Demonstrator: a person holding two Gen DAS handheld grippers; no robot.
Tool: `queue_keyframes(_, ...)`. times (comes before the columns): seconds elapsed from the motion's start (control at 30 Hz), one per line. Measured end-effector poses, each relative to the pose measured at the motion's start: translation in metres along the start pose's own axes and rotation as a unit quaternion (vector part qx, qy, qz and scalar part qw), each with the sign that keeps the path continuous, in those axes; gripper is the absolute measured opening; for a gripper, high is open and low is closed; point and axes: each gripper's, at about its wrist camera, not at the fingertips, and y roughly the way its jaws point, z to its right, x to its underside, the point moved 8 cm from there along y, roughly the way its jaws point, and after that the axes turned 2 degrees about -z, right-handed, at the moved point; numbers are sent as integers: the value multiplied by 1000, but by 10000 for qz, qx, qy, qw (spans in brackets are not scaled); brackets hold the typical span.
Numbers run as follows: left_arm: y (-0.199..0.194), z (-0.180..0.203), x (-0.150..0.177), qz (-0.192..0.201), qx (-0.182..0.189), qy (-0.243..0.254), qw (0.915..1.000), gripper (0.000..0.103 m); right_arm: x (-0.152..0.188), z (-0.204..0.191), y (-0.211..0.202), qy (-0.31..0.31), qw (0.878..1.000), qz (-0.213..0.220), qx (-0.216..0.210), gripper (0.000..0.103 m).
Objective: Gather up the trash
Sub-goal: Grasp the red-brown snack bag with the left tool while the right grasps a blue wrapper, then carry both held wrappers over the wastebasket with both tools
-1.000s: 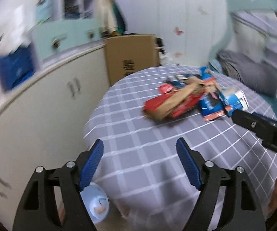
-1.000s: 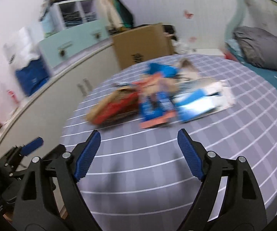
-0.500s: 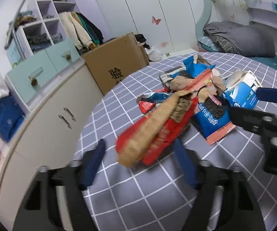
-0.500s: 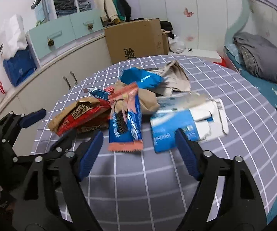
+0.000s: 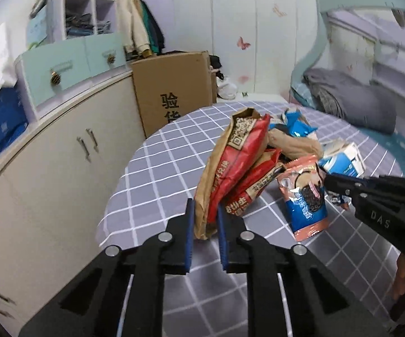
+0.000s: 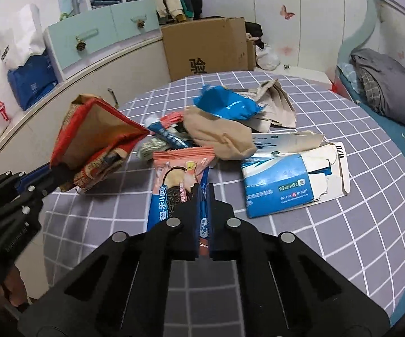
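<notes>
1. Left gripper [image 5: 205, 210]: your jaws are pinched on the lower end of the red bag [image 5: 232, 165], which stands tilted, its bottom edge at or just above the tablecloth [image 5: 157, 168].
2. Right gripper [image 6: 202, 193]: your jaws are nearly together on the near end of the cookie wrapper [image 6: 178, 179]. Whether the wrapper has left the cloth cannot be told.
3. Remaining trash: the tissue box [image 6: 286, 182], tan wad [image 6: 219, 134] and blue wrapper [image 6: 227, 104] lie in a pile just beyond both grippers, mid-table.
4. Slip risk: both grips sit at thin film edges. A quick pull would likely let either one slide out.
5. Drag risk: the red bag touches a second red packet [image 5: 254, 188]. Lifting sideways could sweep it toward the table edge.
6. Collision risk: your grippers work close together. Crossing paths could knock one load loose.
7. No bin shows in either view. Locate it before carrying.
</notes>
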Motion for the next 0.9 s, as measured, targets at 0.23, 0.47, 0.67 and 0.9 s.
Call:
queue_keyframes(0.23, -42, -32, 10, 323, 10, -509, 9982, 13, 1, -21, -23, -78, 9997, 167, -178, 3)
queue_keyframes(0.47, -76, -79, 30, 473, -236, -1058, 9930, 13, -9, -71, -52, -346, 9969, 390, -583, 3)
queue_keyframes(0.67, -94, -144, 68, 405, -688, -1753, 9813, 13, -1, -137, -57, -664, 9903, 343, -1173, 3)
queue_keyframes(0.9, -96, -211, 131, 104, -1190, -2387, 9637, 13, 29, -229, -34, -1091, 9770, -79, -1828, 3)
